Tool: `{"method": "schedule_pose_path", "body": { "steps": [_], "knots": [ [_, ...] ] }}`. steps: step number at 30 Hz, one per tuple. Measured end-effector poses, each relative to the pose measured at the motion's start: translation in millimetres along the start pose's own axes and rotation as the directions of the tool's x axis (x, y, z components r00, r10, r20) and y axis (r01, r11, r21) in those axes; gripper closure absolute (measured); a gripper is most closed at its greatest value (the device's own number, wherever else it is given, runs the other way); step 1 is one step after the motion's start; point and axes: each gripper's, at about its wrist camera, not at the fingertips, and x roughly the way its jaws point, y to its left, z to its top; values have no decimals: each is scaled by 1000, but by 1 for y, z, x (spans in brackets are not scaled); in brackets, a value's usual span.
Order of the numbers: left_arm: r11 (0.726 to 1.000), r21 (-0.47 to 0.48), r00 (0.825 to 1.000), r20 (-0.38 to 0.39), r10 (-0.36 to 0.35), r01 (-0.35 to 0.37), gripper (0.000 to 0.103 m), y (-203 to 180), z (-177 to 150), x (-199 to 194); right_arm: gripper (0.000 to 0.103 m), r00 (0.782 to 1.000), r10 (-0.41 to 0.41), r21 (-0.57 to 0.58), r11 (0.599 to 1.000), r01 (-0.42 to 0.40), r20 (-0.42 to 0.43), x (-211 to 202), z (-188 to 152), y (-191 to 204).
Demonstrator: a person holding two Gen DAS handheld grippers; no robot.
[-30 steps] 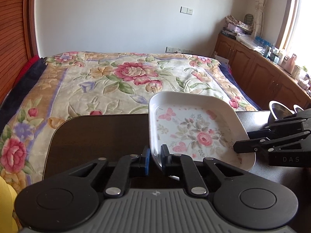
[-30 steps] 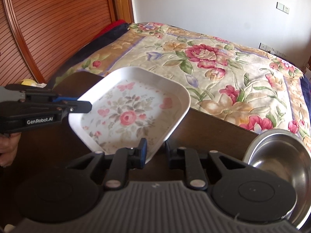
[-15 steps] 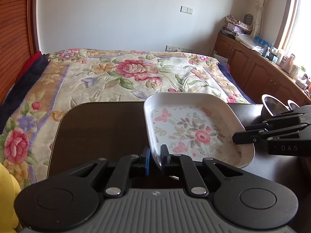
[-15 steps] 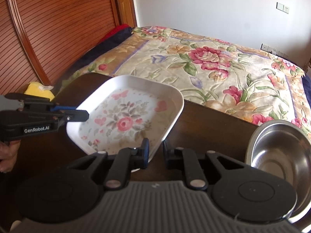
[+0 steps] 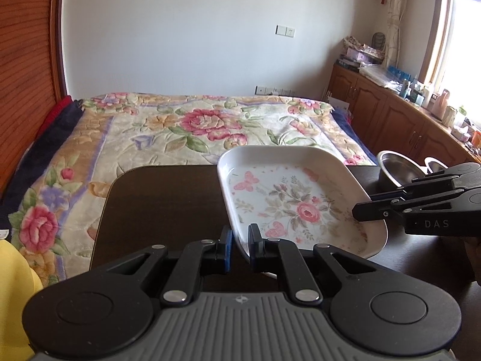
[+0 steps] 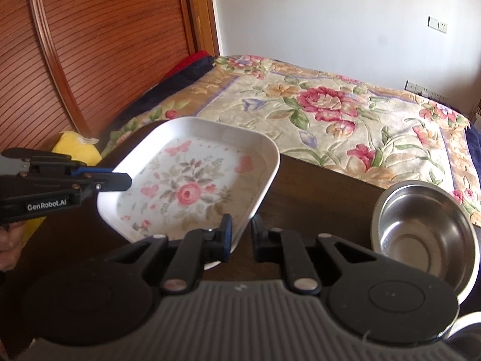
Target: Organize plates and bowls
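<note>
A white square plate (image 5: 288, 198) with a pink rose and butterfly print hangs just above the dark table (image 5: 162, 204), tilted slightly. My left gripper (image 5: 239, 240) is shut on its near-left rim. My right gripper (image 6: 240, 231) is shut on the rim at the opposite side of the plate (image 6: 192, 186). Each gripper shows in the other's view: the right gripper (image 5: 360, 213) at the plate's right edge, the left gripper (image 6: 126, 180) at its left edge. A steel bowl (image 6: 421, 225) sits on the table to the right, also seen as the steel bowl (image 5: 393, 171).
A bed with a floral blanket (image 5: 204, 126) lies just beyond the table's far edge. Behind the steel bowl stands a white dish (image 5: 433, 162). A yellow object (image 6: 78, 150) lies off the table's left side. Wooden cabinets (image 5: 390, 120) line the right wall.
Both grippers have carried the plate back from over the bed edge toward the near side of the table. More bare tabletop now shows beyond the plate. Both grips are unchanged.
</note>
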Motion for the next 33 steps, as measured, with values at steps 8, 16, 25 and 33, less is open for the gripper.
{"method": "schedule_pose_path", "body": {
  "steps": [8,16,25,33],
  "knots": [
    [1000,16,999,39,-2,1,91,-16,-9,-32,88,999,9,-13,1000,-8,51,-26,-11,0],
    [999,35,998,67,0,-2,91,-34,-17,-59,88,996,15,-12,1000,-14,85,-50,-27,1],
    [999,52,995,94,-17,12,91,-55,-34,-83,88,994,4,-12,1000,-2,112,-77,-48,-1],
    [998,62,993,110,-36,29,90,-75,-53,-106,88,991,-6,-5,1000,7,136,-99,-68,-1]
  ]
}}
